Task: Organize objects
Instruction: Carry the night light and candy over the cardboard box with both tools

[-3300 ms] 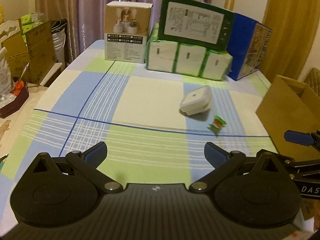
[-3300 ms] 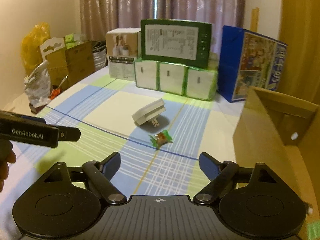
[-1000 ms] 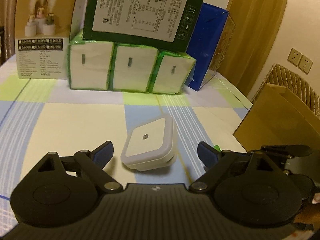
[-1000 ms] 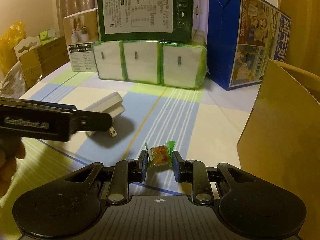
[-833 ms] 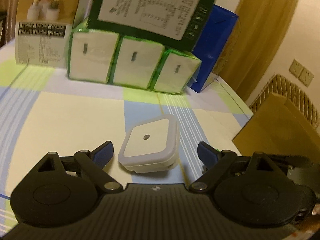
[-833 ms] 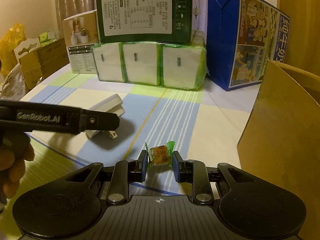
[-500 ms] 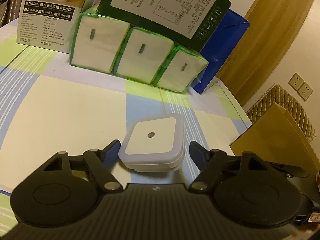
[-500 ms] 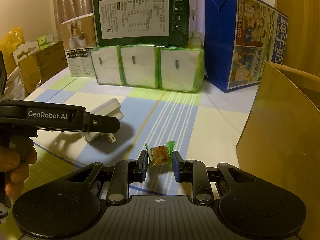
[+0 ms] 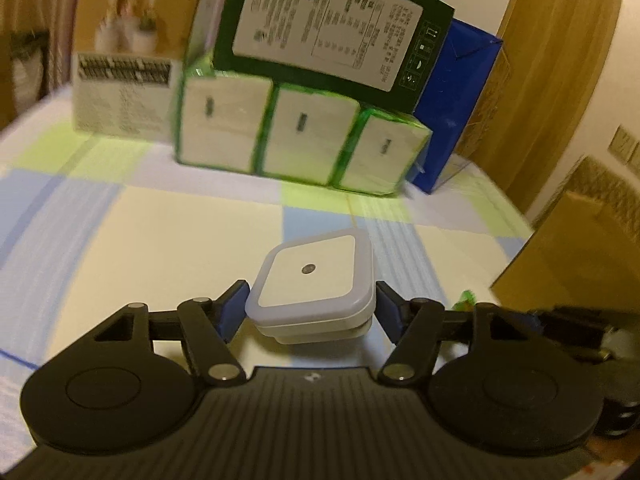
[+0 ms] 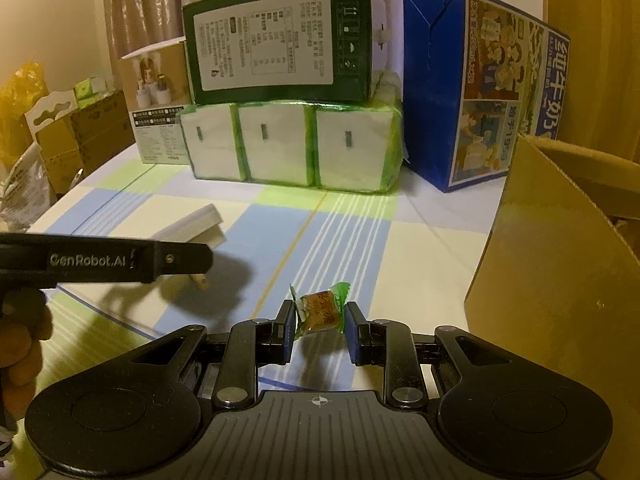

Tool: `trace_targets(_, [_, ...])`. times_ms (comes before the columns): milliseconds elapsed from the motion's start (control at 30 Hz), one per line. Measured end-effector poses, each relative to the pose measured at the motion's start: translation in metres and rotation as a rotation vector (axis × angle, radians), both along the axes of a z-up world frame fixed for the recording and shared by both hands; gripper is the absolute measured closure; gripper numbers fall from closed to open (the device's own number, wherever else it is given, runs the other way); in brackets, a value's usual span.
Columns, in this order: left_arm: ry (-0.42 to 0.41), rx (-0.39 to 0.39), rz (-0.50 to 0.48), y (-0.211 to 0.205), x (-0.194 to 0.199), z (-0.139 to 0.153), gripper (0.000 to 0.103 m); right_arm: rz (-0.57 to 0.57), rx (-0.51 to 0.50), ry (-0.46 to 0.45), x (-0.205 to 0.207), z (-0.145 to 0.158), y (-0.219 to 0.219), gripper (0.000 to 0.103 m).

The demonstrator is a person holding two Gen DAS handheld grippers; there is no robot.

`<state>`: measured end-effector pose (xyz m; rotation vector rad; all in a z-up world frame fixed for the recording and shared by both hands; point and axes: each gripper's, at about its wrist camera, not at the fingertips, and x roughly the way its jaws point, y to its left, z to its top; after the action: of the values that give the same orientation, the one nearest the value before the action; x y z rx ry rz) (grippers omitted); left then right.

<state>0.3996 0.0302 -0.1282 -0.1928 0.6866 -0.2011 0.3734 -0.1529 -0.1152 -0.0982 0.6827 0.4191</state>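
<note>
**Two claws, each gripping one item above the checked bench**

Left wrist view: the left claw [image 9: 310, 310] is clamped on a white square night-light plug [image 9: 314, 286], its blue pads pressing the plug's two opposite sides. The plug's flat face, with a small dark sensor dot at its centre, is turned up toward the camera, and the plug appears lifted just clear of the bench [image 9: 140, 240], whose cloth is checked in cream, pale blue and green. The picture is blurred toward its edges.

Right wrist view: the right claw [image 10: 318, 330] is clenched on a small wrapped candy [image 10: 322, 310], green at its twisted ends and orange-brown in the middle, held between the two fingertips. The left tool's black arm crosses the left side of this view, with a hand [image 10: 22, 344] on its handle and the plug partly visible behind it.

Background, both views: a row of three green-wrapped tissue packs [image 10: 290, 146] carries a dark green box [image 10: 280, 42] with a white printed label. Left of these stands a white product box [image 10: 158, 100]; to the right stands a blue carton [image 10: 482, 84]. An open brown cardboard box [image 10: 560, 264] sits at the right edge, near the candy.
</note>
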Motion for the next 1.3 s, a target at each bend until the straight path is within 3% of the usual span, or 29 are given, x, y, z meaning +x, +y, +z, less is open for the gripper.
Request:
trace_targets(267, [-0.012,0.127,0.086,0.000,-0.040,0.024,0.041,0.026,-0.008,-0.035,-0.024,0.022,0.004,0.080])
trace_targets(533, [0.024,0.090,0.147,0.003,-0.104,0.049,0.041,0.037,0.008,-0.052,-0.085,0.058,0.000,0.080])
trace_targets(933, [-0.027,0.152,0.098,-0.038,-0.212,0.113,0.041,-0.121,0.041,-0.022,-0.191,0.118,-0.050,0.080])
trace_targets(1300, [-0.073,0.156,0.006,-0.090,-0.276,0.157,0.041,-0.218,0.044,-0.056,-0.257,0.160,-0.106,0.080])
